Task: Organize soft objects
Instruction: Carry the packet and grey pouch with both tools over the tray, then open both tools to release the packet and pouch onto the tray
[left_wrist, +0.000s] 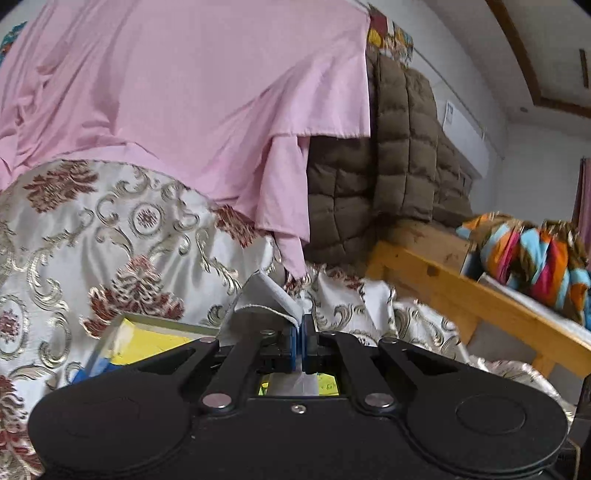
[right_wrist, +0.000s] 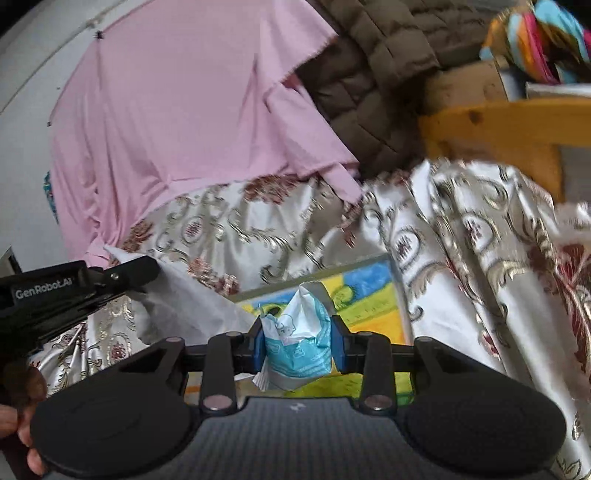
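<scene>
Draped pink cloth (left_wrist: 184, 92) and brown quilted jacket (left_wrist: 399, 147) block ahead (wooden frame (left_wrist: 461, 295) rightward).

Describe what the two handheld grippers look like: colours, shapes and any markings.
Both the left gripper and the right gripper are matte black, with two round discs, hinged link arms on silver rivets, and blue fingertip pads. The left one's side reads "GenRobot.AI" in white.

A lived-in room of a home, likely a bedroom. A pink sheet (left_wrist: 177, 92) and a brown quilted blanket (left_wrist: 399, 155) hang at the far side, over damask fabric (left_wrist: 110, 236) spread nearer. On the right stands a wooden frame (left_wrist: 461, 299) holding a bright bundled cloth (left_wrist: 535, 258), with white walls (left_wrist: 535, 147) beyond.
</scene>
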